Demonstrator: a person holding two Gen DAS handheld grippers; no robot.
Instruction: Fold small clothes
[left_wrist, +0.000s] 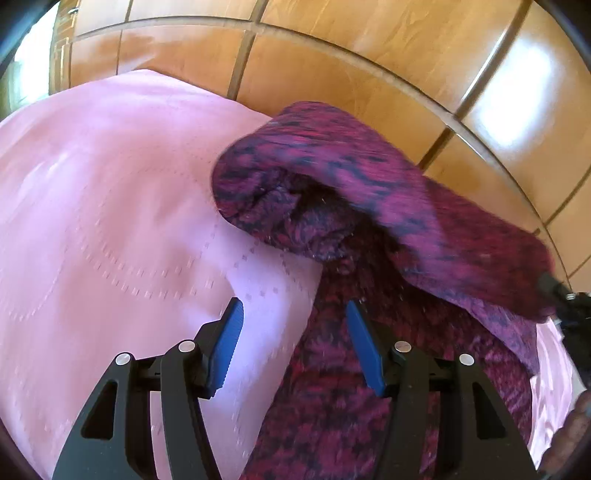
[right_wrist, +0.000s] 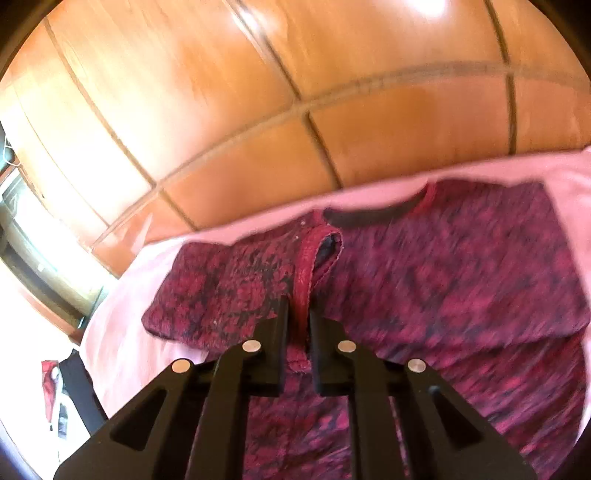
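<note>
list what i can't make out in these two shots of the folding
- Left wrist view: the lifted maroon garment hides the pink sheet behind it; the right gripper is cut off by the edge.
- Right wrist view: motion blur smears the knit; the right gripper's frame hides the hem.

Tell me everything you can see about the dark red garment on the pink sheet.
The garment looks like a fuzzy knit, magenta mottled with black, with a red ribbed edge. It lies on the pink sheet, one part lifted and folded over itself. The right hand-held gripper is shut on the ribbed edge. The left hand-held gripper is open, one finger over the garment.
</note>
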